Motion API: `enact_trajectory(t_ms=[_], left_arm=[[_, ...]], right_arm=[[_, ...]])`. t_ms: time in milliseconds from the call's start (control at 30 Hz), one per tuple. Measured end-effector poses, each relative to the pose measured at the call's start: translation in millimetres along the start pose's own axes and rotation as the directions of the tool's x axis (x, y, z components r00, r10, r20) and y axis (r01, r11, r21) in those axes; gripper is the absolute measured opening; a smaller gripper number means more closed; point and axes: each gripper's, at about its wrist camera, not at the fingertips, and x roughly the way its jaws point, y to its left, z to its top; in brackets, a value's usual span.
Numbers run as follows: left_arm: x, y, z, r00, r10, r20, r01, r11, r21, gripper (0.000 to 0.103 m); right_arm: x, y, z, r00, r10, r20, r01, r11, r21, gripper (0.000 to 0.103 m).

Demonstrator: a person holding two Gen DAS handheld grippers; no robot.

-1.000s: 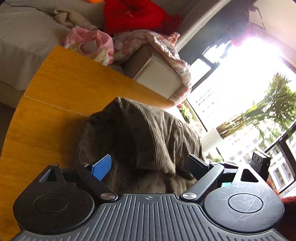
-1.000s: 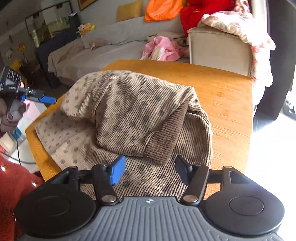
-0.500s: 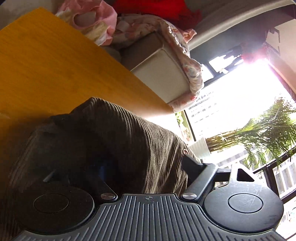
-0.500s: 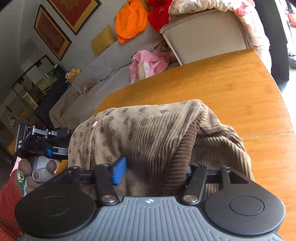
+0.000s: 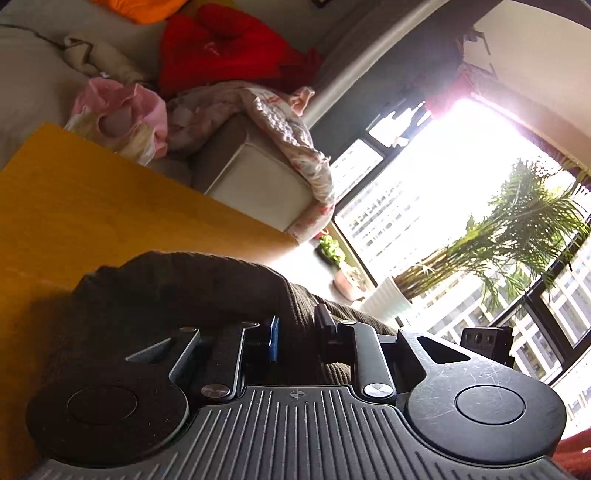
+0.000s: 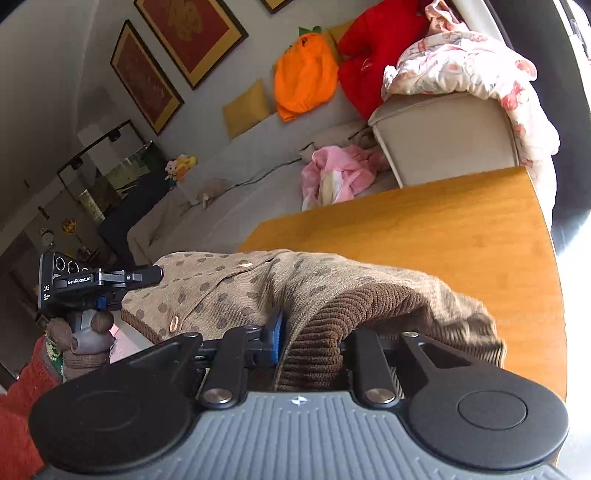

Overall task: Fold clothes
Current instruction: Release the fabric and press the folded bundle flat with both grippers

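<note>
Gripping a fold of the brown cardigan [image 5: 207, 291], the left gripper [image 5: 297, 332] had its fingers drawn together on the cloth, which lay bunched directly ahead of it on the wooden table [image 5: 92, 206]. Beyond the table stood a sofa arm [image 5: 255, 177].

From the right wrist, the right gripper [image 6: 314, 332] was clamped on the cardigan's ribbed hem [image 6: 325, 332], the dotted knit spreading forward and leftward, where the other gripper [image 6: 92, 284] met its far edge.

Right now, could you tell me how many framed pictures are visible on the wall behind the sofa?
3: a large frame at upper centre, a smaller frame lower and to its left, and a cropped corner at the top edge. More may lie outside the view.
</note>
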Motion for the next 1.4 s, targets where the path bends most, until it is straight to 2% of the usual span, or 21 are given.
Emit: enact_trajectory(t_ms=[133, 200, 300, 367, 467, 533, 600, 633, 700, 800, 867, 1000, 1067, 1167, 1267, 1400], left_arm=[[-6, 26, -37, 0.995, 0.083, -0.050, -0.086, 0.994, -0.065, 0.019], [0, 42, -43, 0.993, 0.099, -0.063, -0.106, 0.987, -0.118, 0.018], [9, 46, -33, 0.993, 0.107, -0.049, -0.112, 0.986, -0.126, 0.020], [8, 40, -20, 0.996, 0.088, -0.005, -0.088, 0.991, -0.104, 0.027], [3, 26, -4, 0.996, 0.068, 0.053, -0.065, 0.996, -0.060, 0.030], [-4, 13, -1, 0.994, 0.079, 0.070, -0.079, 0.997, -0.006, 0.041], [-9, 3, -2, 0.994, 0.085, 0.074, -0.088, 0.995, 0.039, 0.057], [-10, 0, -5, 0.995, 0.075, 0.066, -0.078, 0.996, 0.039, 0.059], [-5, -1, -14, 0.999, 0.032, 0.036, -0.032, 0.999, 0.008, 0.074], [10, 2, -29, 0.999, -0.041, -0.014, 0.040, 0.998, -0.055, 0.086], [25, 8, -37, 0.997, -0.068, -0.048, 0.062, 0.993, -0.099, 0.089], [63, 33, -48, 0.991, -0.015, -0.130, -0.011, 0.980, -0.197, 0.089], [69, 37, -43, 0.991, -0.015, -0.131, -0.011, 0.981, -0.196, 0.089], [80, 43, -29, 0.988, -0.008, -0.151, -0.020, 0.982, -0.186, 0.089], [98, 52, -8, 0.986, -0.015, -0.167, -0.014, 0.985, -0.170, 0.089], [137, 62, 32, 0.984, -0.004, -0.178, -0.019, 0.991, -0.129, 0.089]], right_arm=[[14, 1, -44, 0.989, -0.122, -0.081, 0.116, 0.991, -0.068, 0.019], [25, -1, -50, 0.989, -0.125, -0.079, 0.121, 0.991, -0.061, 0.019], [34, 0, -43, 0.992, -0.115, -0.056, 0.112, 0.992, -0.056, 0.019], [37, 2, -38, 0.993, -0.114, -0.035, 0.112, 0.992, -0.062, 0.019], [41, 1, -37, 0.992, -0.122, -0.035, 0.120, 0.991, -0.064, 0.022], [37, 0, -42, 0.988, -0.151, -0.042, 0.147, 0.985, -0.092, 0.027], [24, -1, -43, 0.983, -0.182, -0.029, 0.178, 0.978, -0.113, 0.041], [16, -2, -43, 0.980, -0.198, -0.020, 0.194, 0.973, -0.121, 0.050], [2, -4, -37, 0.977, -0.213, 0.016, 0.214, 0.969, -0.122, 0.063], [-15, -6, -17, 0.976, -0.197, 0.091, 0.206, 0.973, -0.103, 0.071], [-6, -4, -4, 0.983, -0.144, 0.110, 0.154, 0.984, -0.090, 0.076], [25, -2, 21, 0.992, -0.041, 0.118, 0.049, 0.997, -0.066, 0.082], [63, -7, 24, 0.996, -0.079, 0.038, 0.082, 0.993, -0.085, 0.083], [102, -17, 18, 0.982, -0.178, -0.054, 0.167, 0.972, -0.167, 0.084], [105, -19, 19, 0.979, -0.199, -0.030, 0.189, 0.960, -0.206, 0.086], [95, -29, 17, 0.974, -0.227, -0.006, 0.222, 0.960, -0.169, 0.087]])
